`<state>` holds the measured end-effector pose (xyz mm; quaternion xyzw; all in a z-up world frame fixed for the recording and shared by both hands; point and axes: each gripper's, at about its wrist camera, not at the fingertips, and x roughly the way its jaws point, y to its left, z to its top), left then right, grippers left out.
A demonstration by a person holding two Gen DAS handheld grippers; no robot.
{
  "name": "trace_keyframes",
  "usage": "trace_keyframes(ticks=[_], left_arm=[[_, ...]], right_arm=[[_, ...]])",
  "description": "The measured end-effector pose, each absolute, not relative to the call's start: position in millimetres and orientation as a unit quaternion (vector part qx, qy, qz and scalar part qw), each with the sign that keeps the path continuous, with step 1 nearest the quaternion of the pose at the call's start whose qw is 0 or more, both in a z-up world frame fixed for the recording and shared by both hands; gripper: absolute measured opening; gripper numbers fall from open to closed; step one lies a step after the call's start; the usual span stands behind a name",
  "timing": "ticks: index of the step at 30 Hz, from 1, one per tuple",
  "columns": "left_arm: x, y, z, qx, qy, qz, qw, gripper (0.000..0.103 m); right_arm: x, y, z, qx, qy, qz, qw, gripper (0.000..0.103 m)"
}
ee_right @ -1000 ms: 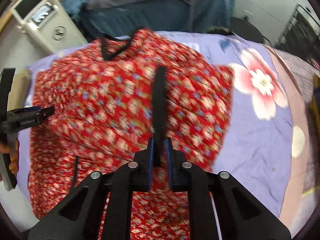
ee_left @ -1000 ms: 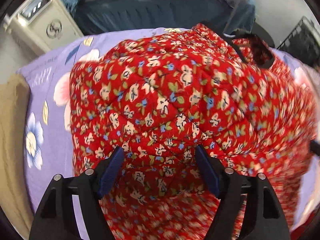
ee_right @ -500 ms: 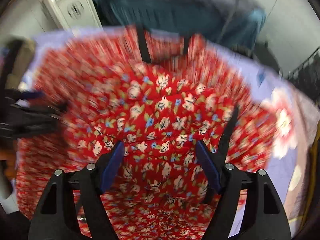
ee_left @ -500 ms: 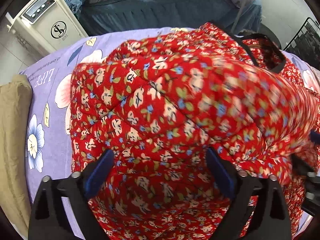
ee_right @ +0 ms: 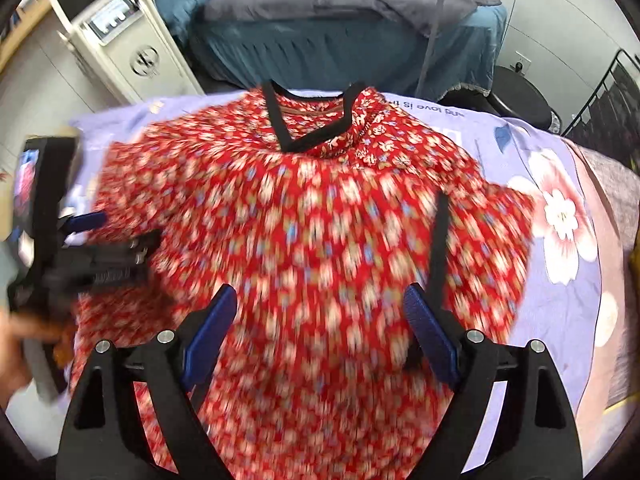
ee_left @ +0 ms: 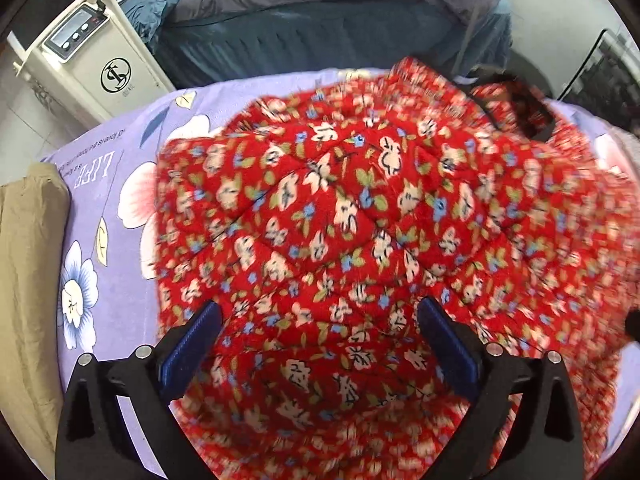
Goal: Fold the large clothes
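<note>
A: Starting with the left wrist view. Left gripper (ee_left: 316, 344) has just been opening; jaws stand wide, blue pads (ee_left: 192, 344) clear of cloth. Red floral garment (ee_left: 360, 232) lies below and between them, not pinched. It fills the frame from 6 to 2 o'clock, quilted, humped in a fold, resting on the lilac flowered sheet (ee_left: 100, 208). Tan cushion (ee_left: 28, 280) at 9 o'clock, white machine (ee_left: 92, 64) at 11.

B: Step in hand?

A: My reading: a fold has been laid and let go. Nothing held on this side.

B: Right wrist view?

A: Right gripper (ee_right: 320, 332) has also just been opening; jaws wide, nothing gripped. Garment (ee_right: 320, 220) under them, much blurred. A black trim strip (ee_right: 440, 240) runs beside the right-hand pad at 4 o'clock, touching or just apart, I cannot tell which.

B: What does this view add?

A: The black V neckline (ee_right: 312, 132) at 12 o'clock, plain here, only a blurred dark edge at 2 o'clock in the other. Also the left gripper (ee_right: 112, 248) seen side-on at 9 o'clock over the garment's edge, a hand (ee_right: 20, 344) behind it. The left view alone shows the quilting and the sheet's printed lettering clearly.

B: Next move?

A: Judgement only: pick fresh grip points on an outer edge or hem, both sides evenly, and bring it over toward the neckline. Thick quilted cloth may spring back, so a deep bite is wanted.
</note>
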<state>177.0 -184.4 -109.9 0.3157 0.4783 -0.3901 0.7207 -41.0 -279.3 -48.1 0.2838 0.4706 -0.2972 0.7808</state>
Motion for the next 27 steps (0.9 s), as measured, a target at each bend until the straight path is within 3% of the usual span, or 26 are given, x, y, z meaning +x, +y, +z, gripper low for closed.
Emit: trace_keyframes(ticks=[5, 13, 27], left_arm=[[174, -118, -76, 0.266, 0.458, -0.453, 0.717, 0.096], [187, 18, -88, 0.242, 0.525, -0.427, 0.695, 0.096], [163, 128, -142, 0.221, 0.625, -0.458, 0.592, 0.091]], right_arm=[[-138, -256, -66, 0.343, 0.463, -0.311, 0.756, 0.086], [-270, -216, -114, 0.463, 0.467, -0.290, 0.695, 0.086], [-310, -158, -158, 0.542, 0.481, -0.201, 0.659, 0.086]])
